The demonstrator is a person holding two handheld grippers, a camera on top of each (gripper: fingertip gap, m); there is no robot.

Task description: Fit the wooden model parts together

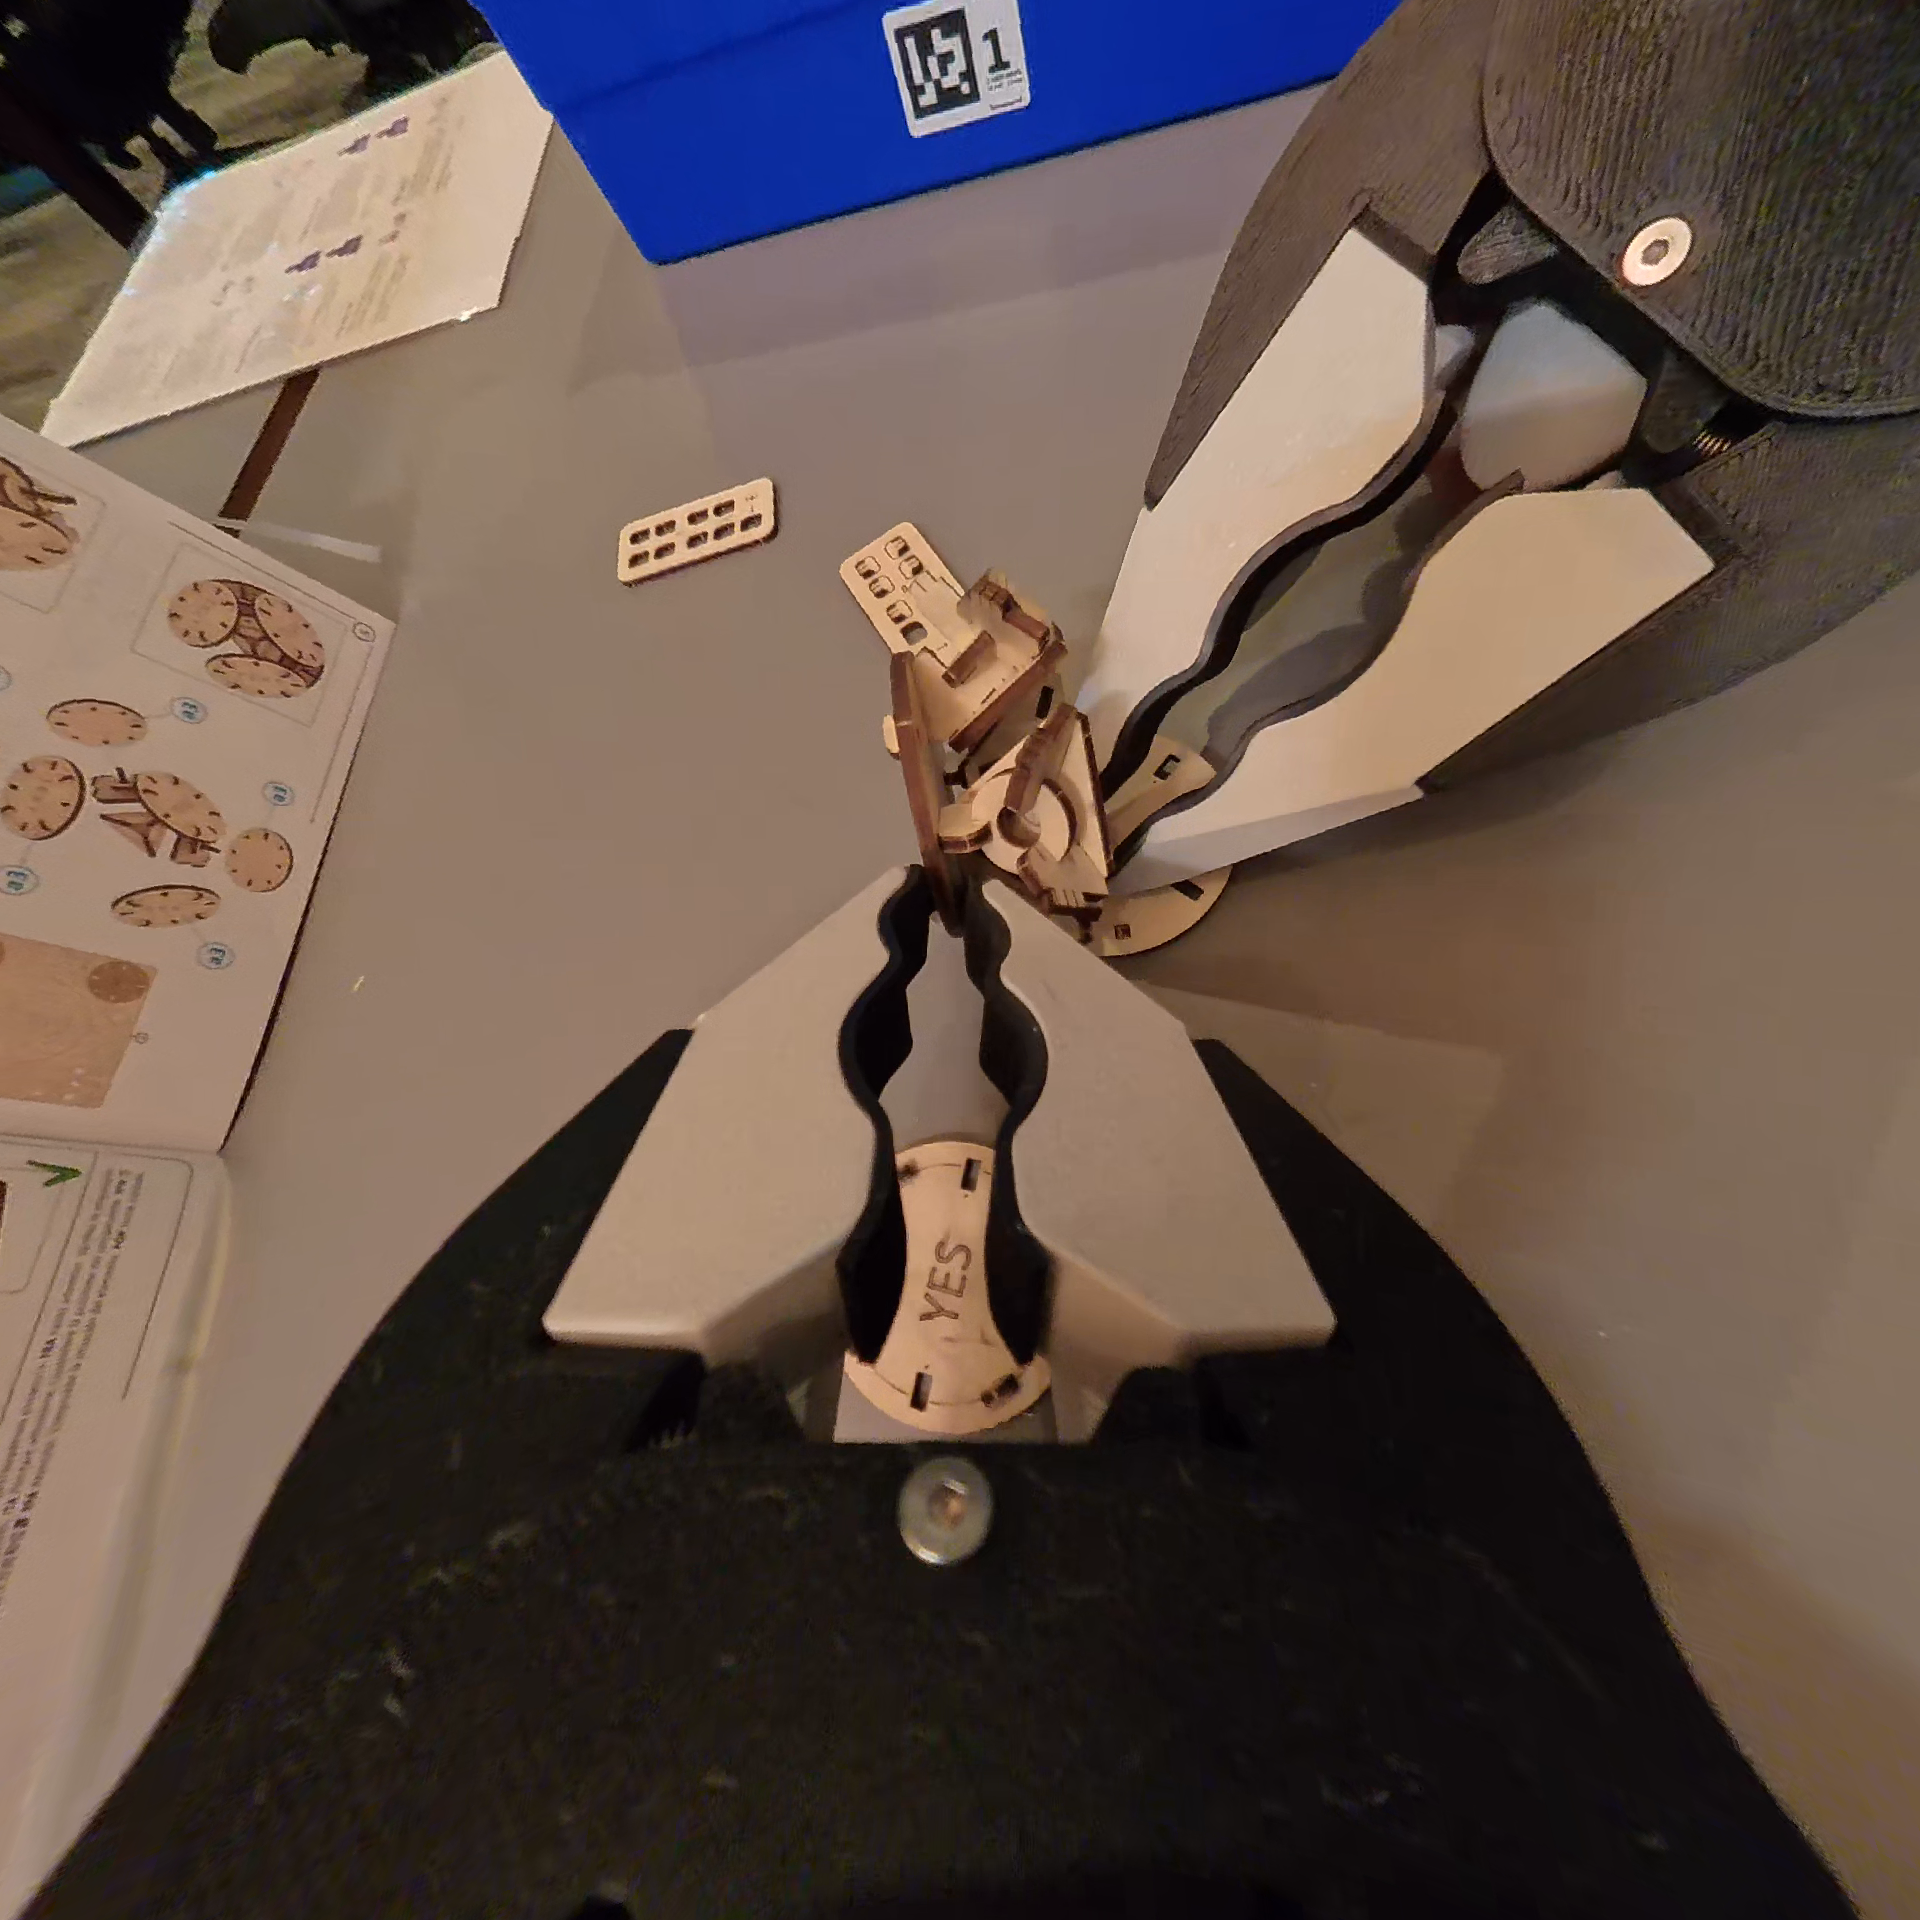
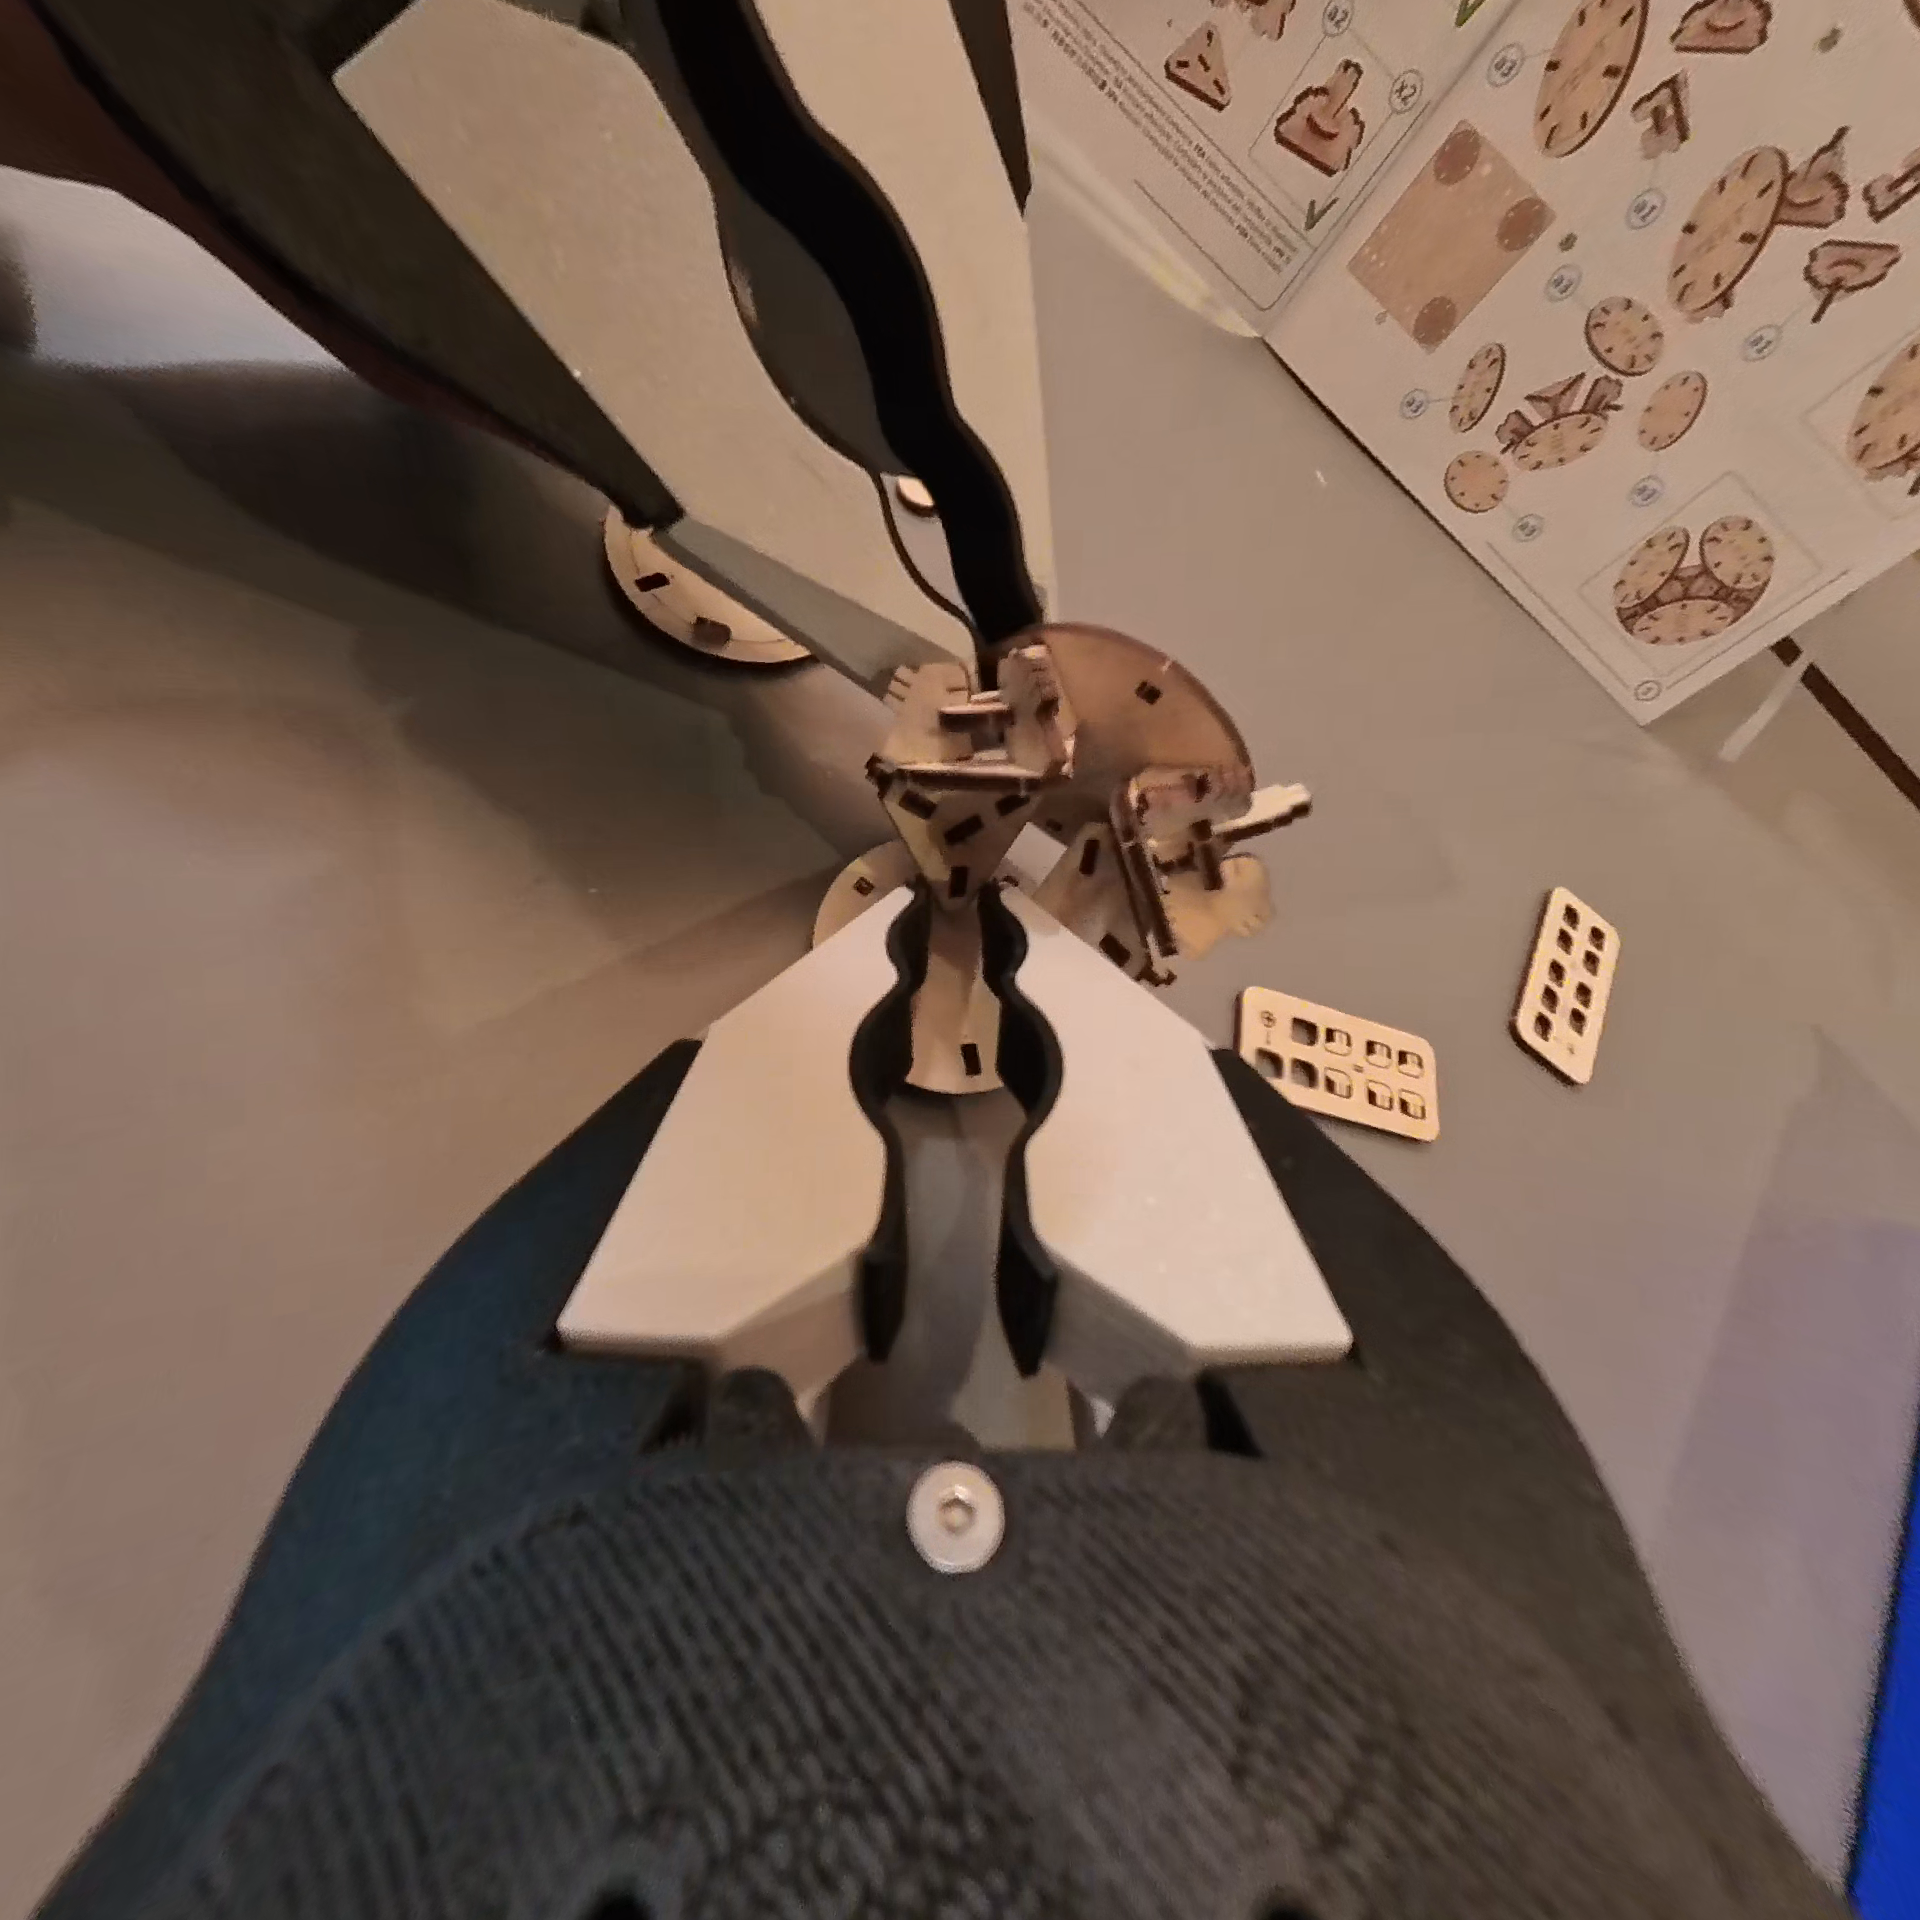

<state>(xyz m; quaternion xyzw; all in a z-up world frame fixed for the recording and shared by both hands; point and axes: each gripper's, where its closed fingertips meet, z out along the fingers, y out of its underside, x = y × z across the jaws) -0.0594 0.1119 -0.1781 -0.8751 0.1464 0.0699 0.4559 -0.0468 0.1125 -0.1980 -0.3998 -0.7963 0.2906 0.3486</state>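
Left tool [image 1: 943, 914] pinches the wooden model's [image 1: 997, 748] disc edge; right tool [image 2: 951, 914] clamps its triangular part.

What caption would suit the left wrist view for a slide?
Two handheld grippers pinch a small wooden puzzle assembly above a grey table.

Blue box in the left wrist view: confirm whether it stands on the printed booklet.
No, the blue box stands on the grey table, apart from the booklet.
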